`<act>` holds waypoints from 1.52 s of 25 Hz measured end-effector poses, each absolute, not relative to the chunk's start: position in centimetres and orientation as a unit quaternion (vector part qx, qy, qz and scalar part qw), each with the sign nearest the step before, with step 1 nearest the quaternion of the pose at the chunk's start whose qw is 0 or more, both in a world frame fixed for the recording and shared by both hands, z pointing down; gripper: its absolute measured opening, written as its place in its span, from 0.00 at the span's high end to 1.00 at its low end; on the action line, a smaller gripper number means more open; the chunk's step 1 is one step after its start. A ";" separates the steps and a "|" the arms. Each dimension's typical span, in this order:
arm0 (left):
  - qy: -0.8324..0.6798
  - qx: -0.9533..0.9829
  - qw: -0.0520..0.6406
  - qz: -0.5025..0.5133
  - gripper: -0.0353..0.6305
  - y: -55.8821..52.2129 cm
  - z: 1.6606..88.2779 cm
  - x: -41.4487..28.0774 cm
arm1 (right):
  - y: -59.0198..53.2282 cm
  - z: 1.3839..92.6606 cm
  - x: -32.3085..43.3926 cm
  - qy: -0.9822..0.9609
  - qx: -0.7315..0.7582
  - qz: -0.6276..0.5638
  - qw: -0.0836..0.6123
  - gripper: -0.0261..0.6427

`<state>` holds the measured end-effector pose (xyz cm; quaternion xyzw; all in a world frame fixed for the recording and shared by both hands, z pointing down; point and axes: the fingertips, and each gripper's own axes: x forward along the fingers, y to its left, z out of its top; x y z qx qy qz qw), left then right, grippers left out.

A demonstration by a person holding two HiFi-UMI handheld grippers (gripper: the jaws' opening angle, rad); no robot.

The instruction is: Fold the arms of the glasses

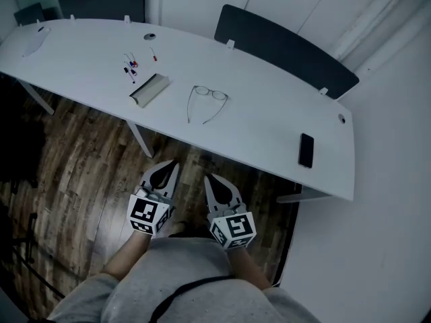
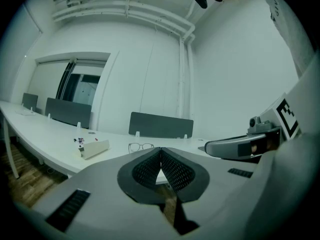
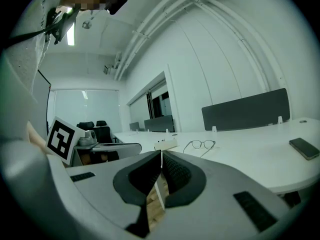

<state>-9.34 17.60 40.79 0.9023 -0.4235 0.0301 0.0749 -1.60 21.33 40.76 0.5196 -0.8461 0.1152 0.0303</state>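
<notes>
A pair of thin-rimmed glasses lies on the white table with both arms spread open toward the near edge. It also shows in the left gripper view as the glasses and in the right gripper view as the glasses. My left gripper and right gripper hang side by side over the wooden floor, short of the table's near edge. Both are shut with nothing between the jaws. The left gripper and right gripper point toward the table.
A beige open case lies left of the glasses, with small pens behind it. A black phone rests near the table's right end. Dark divider panels stand along the far edge. Table legs stand below the near edge.
</notes>
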 end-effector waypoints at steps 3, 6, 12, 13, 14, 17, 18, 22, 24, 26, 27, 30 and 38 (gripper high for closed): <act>-0.426 0.901 0.077 0.032 0.92 17.0 40.9 -9.6 | 20.6 40.9 -1.8 -0.846 0.519 0.117 0.034 0.93; -0.428 0.900 0.072 0.034 0.92 16.2 41.0 -10.0 | 19.3 41.1 -1.9 -0.847 0.516 0.120 0.038 0.93; -0.458 0.884 0.092 0.035 0.92 12.7 42.2 -11.9 | 15.7 41.6 -2.9 -0.860 0.494 0.117 0.048 0.93; -0.462 0.882 0.090 0.034 0.92 11.9 42.2 -12.1 | 14.8 41.6 -2.9 -0.861 0.493 0.117 0.048 0.93; -0.464 0.881 0.088 0.034 0.92 11.1 42.2 -12.2 | 14.0 41.7 -2.8 -0.861 0.492 0.116 0.048 0.93; -0.466 0.879 0.090 0.040 0.92 8.9 42.1 -12.1 | 11.3 42.0 -2.3 -0.861 0.493 0.117 0.052 0.93; -0.467 0.879 0.091 0.041 0.92 8.1 42.1 -12.0 | 10.3 42.1 -2.1 -0.861 0.493 0.117 0.054 0.93; -0.468 0.877 0.097 0.049 0.92 4.9 42.5 -11.5 | 6.8 42.6 -1.1 -0.859 0.494 0.113 0.070 0.93; -0.469 0.876 0.093 0.057 0.92 3.2 42.7 -11.2 | 5.2 43.0 -0.2 -0.859 0.494 0.103 0.089 0.93; -0.468 0.876 0.086 0.073 0.92 1.6 43.0 -10.9 | 3.6 43.5 1.0 -0.856 0.497 0.091 0.111 0.93; -0.468 0.876 0.081 0.079 0.92 0.8 43.3 -10.9 | 2.8 43.9 1.7 -0.853 0.500 0.086 0.122 0.93; -0.472 0.873 0.077 0.092 0.92 -1.4 44.2 -10.9 | 0.5 44.9 3.4 -0.846 0.505 0.077 0.154 0.93; -0.475 0.867 0.086 0.120 0.92 -5.6 46.6 -10.6 | -4.9 48.4 6.9 -0.814 0.462 -0.054 0.348 0.92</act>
